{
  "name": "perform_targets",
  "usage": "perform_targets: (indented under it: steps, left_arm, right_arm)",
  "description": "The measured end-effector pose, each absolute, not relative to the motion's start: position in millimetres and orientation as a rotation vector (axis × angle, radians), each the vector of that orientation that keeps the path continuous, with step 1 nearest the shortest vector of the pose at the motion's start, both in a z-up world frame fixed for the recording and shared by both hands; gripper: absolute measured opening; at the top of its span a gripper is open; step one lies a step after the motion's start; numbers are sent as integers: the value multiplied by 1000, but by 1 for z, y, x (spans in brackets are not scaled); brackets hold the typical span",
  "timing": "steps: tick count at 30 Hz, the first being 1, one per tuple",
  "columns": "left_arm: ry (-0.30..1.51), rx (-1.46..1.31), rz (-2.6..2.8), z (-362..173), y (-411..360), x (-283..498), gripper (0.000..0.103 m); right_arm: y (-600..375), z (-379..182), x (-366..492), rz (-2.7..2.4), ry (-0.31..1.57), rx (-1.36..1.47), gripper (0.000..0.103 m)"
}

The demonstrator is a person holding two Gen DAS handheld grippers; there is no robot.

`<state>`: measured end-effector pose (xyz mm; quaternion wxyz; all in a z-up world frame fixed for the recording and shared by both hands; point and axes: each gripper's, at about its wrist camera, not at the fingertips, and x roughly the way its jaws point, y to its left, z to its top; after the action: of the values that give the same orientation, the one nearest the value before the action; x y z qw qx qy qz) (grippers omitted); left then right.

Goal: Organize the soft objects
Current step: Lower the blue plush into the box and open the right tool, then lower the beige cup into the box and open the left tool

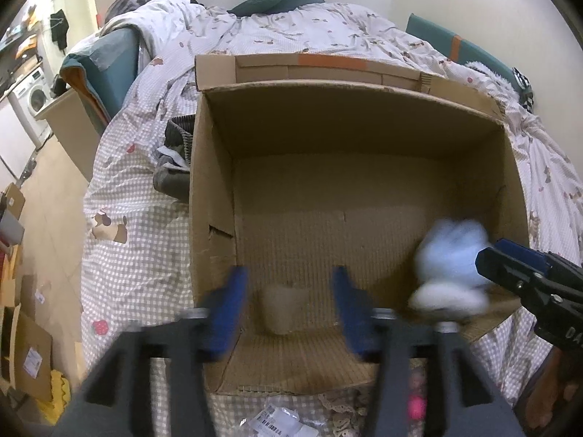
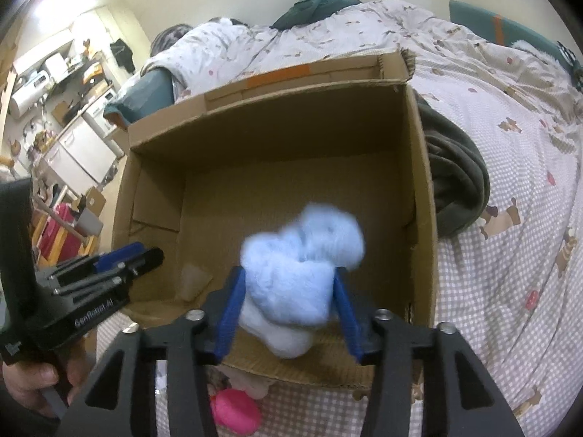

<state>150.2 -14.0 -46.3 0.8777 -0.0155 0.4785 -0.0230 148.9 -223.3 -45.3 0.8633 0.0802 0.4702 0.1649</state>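
An open cardboard box (image 1: 349,127) (image 2: 277,138) stands on a bed. My right gripper (image 2: 288,291) is shut on a fluffy light-blue plush toy (image 2: 302,266) and holds it over the box's near edge; the toy is blurred. In the left wrist view the toy (image 1: 452,266) hangs at the box's right side in front of the right gripper (image 1: 488,266). My left gripper (image 1: 288,291) is open and empty over the box's near edge; it also shows in the right wrist view (image 2: 145,255) at the left. A small pale object (image 1: 280,309) lies on the box floor.
A pink soft toy (image 2: 233,411) and a beige one (image 2: 251,386) lie on the checked bedcover (image 2: 510,255) in front of the box. A dark green garment (image 2: 459,182) lies to the box's right, a grey garment (image 1: 171,167) to its left. Cardboard pieces (image 1: 25,357) lie on the floor.
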Motion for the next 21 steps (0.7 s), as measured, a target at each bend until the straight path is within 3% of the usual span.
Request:
perform_targets:
  steps: [1,7,21]
  left_arm:
    - [980,-48,-58,-43,-13,149,66]
    - [951,-31,-46,-37,-13,146,68]
    - [927,-52,-41,-28,-6,137,68]
  right_arm:
    - [-224,-43,149,344,977,175,66]
    - [-227,-34,146,360,927,217,86]
    - [-227,-30,145,368,938,213,89]
